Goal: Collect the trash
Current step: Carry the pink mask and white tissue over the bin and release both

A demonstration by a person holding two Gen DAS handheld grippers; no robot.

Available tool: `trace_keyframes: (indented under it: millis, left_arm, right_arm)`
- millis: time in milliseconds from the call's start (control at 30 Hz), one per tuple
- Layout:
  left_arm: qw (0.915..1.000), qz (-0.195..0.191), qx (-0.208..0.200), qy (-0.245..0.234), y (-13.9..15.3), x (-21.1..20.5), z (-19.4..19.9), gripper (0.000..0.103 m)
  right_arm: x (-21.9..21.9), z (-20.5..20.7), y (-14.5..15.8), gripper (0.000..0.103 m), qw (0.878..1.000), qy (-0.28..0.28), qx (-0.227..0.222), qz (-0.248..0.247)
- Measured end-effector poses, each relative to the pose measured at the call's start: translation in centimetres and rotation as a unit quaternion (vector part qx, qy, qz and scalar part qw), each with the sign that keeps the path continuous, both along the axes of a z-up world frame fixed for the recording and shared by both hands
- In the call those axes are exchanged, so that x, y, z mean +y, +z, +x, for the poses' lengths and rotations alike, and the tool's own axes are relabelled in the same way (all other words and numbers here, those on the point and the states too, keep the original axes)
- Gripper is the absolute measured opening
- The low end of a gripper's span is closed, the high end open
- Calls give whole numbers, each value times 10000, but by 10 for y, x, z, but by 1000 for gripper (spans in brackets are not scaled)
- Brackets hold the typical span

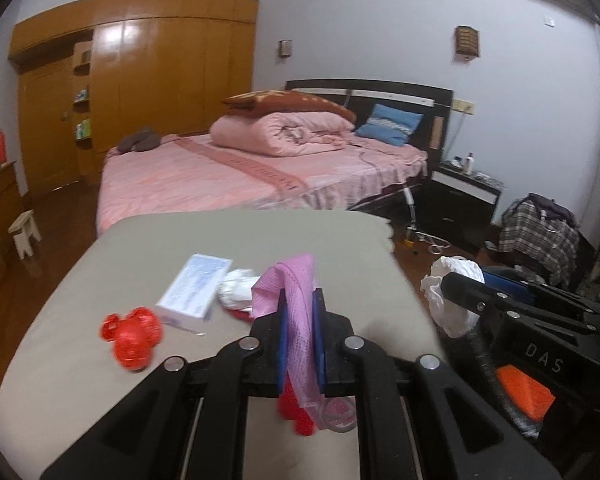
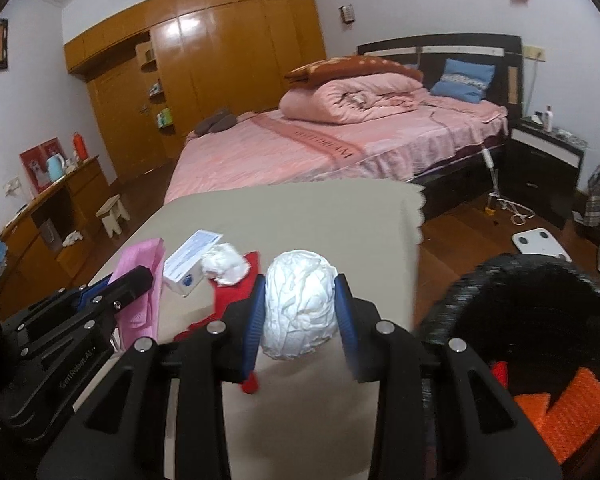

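Left wrist view
- Bin: none clearly visible; only a black rim at 3 o'clock behind the right gripper [image 1: 466, 294], contents unseen.
- Left gripper [image 1: 300, 336]: fingers [image 1: 281, 344] closed tight on a pink mesh cloth [image 1: 290, 292]; cloth rises above the tips and hangs below the pads.
- Right gripper: seen at 3 o'clock, carrying a white paper wad [image 1: 452, 288] off the table's edge.
- Table [image 1: 228, 236]: beige top; white carton [image 1: 196, 288] at 11 o'clock of the fingers, crumpled tissue [image 1: 236, 292] touching its right side, red bear-shaped toy [image 1: 134, 332] at 9 o'clock.

Right wrist view
- Container: black round bin [image 2: 516, 308] at 3 o'clock, just beside the gripper; inside dark, contents cannot be told.
- Right gripper [image 2: 300, 308]: blue fingers [image 2: 256, 312] pressed on both sides of the white paper wad [image 2: 300, 304]; wad fills the gap and bulges above the tips.
- Left gripper [image 2: 136, 280]: at 9 o'clock, pink mesh cloth [image 2: 140, 276] pinched in it.
- Table [image 2: 300, 216]: white carton [image 2: 192, 260] and crumpled tissue [image 2: 224, 266] at 11 o'clock; red piece [image 2: 236, 288] under the tissue.
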State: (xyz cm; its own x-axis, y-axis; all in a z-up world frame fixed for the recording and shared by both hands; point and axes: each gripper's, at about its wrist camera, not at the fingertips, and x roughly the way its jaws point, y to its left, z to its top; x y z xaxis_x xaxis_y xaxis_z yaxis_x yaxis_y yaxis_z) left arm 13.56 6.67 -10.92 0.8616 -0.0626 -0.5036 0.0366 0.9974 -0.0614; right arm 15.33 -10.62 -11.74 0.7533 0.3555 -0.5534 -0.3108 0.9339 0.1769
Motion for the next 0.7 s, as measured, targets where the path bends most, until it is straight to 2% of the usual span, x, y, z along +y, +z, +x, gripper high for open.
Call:
trace_keyframes:
  millis: [367, 700]
  left_arm:
    - [9972, -48, -139, -737, 14, -74, 2, 11]
    - [9909, -45, -293, -1310, 26, -130, 5, 11]
  right_arm:
    - [-69, -19, 17, 33, 9981, -572, -212, 24]
    - [-133, -35, 18, 33, 9920, -1233, -272, -22]
